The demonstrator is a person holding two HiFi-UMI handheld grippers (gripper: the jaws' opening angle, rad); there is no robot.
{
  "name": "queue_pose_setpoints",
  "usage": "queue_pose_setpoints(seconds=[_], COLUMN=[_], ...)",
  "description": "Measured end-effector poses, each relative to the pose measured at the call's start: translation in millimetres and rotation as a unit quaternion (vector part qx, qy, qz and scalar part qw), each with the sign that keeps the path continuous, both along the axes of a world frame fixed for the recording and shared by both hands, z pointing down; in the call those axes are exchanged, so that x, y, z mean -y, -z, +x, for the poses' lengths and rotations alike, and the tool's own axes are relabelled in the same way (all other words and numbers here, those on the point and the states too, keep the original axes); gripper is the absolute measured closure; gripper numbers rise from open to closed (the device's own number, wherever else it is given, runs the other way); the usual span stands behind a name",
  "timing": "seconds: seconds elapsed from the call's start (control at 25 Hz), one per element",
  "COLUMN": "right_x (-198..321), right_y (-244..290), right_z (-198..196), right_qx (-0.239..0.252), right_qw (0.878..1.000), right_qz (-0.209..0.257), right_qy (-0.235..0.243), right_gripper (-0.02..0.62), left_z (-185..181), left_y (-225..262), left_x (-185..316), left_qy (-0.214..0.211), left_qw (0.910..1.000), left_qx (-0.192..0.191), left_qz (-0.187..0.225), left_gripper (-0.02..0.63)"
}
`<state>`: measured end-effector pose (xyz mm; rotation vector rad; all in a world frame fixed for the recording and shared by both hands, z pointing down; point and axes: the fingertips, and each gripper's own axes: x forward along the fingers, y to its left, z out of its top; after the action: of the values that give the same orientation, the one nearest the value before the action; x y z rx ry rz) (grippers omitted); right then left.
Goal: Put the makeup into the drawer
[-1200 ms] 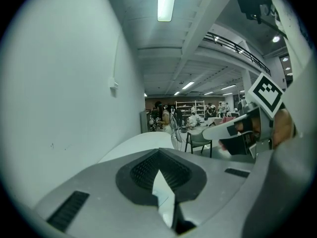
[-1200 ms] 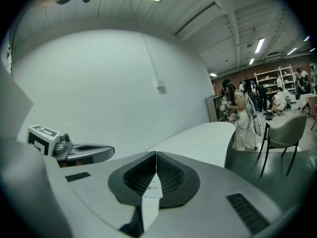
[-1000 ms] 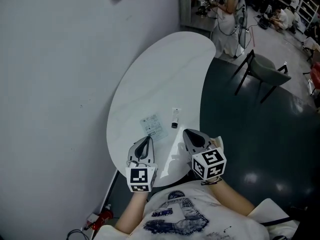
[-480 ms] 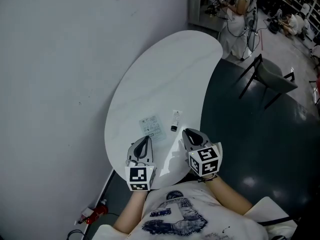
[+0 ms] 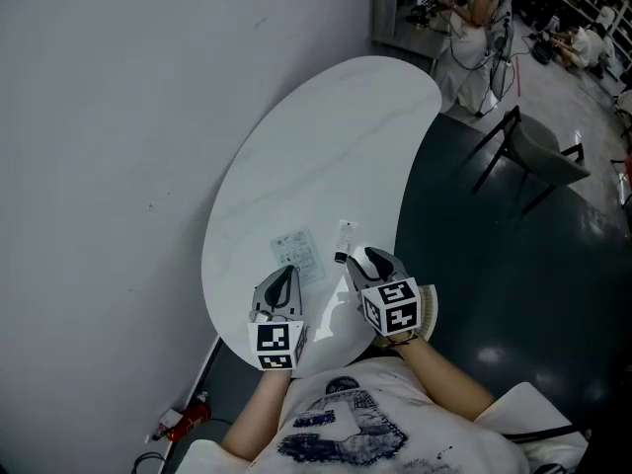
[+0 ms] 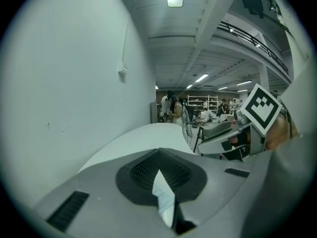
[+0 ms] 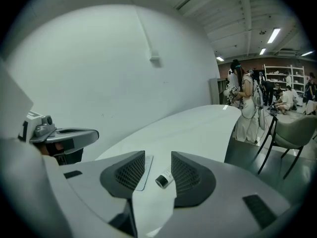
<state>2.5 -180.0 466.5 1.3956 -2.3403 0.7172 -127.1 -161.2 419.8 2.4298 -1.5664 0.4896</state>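
Two small items lie toward the near end of the white table [image 5: 326, 136]. A makeup tube [image 5: 344, 239] with a dark cap sits close to the edge that borders the dark floor. A flat packet [image 5: 300, 253] lies just beside it, toward the wall-side edge. Both rest on the table with nothing gripping them, so by the look of it none of the makeup has been put away. No drawer shows in any view, and where it is I cannot tell.

The right gripper [image 5: 360, 257] is over the near edge and pointed at the tube. Its jaws have just been opening and stand moderately apart. In the right gripper view the tube [image 7: 164, 179] lies on the table just ahead of the gap, near one pad but not pressed by either. A strip of the packet [image 7: 142, 175] shows beside it.

The left gripper [image 5: 286, 273] hovers next to the packet with its jaws fully together and nothing between them.

I judge the task barely begun, at the reach for the first item. Closing on the tube, lifting it, getting to the drawer and setting it inside all remain. The same may hold for the packet, if it counts as makeup.
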Motion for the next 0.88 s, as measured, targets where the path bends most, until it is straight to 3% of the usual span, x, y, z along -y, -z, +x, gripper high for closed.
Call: queue_pose_setpoints(seconds=[0.24,0.56,0.88], right_x=[13,30,49], right_y=[-18,-45,-86], right_z=[-2,-11,-6], right_qx=[0.000,-0.002,-0.014], right_qw=[1.000,0.999,0.995], right_qz=[-0.016,-0.042,-0.087], right_qy=[-0.006,-0.008,-0.047], right_gripper=[0.344,0.277,0.272], left_z=[2,-1,-1], left_y=[-11,-24,-32], left_x=[11,24,34], left_qy=[0.004,0.012,0.012], left_qw=[0.9999,0.9996,0.9992], left_qx=[0.001,0.004,0.006], left_qz=[-0.010,-0.027,-0.039], left_gripper=[0.558,0.558,0.558])
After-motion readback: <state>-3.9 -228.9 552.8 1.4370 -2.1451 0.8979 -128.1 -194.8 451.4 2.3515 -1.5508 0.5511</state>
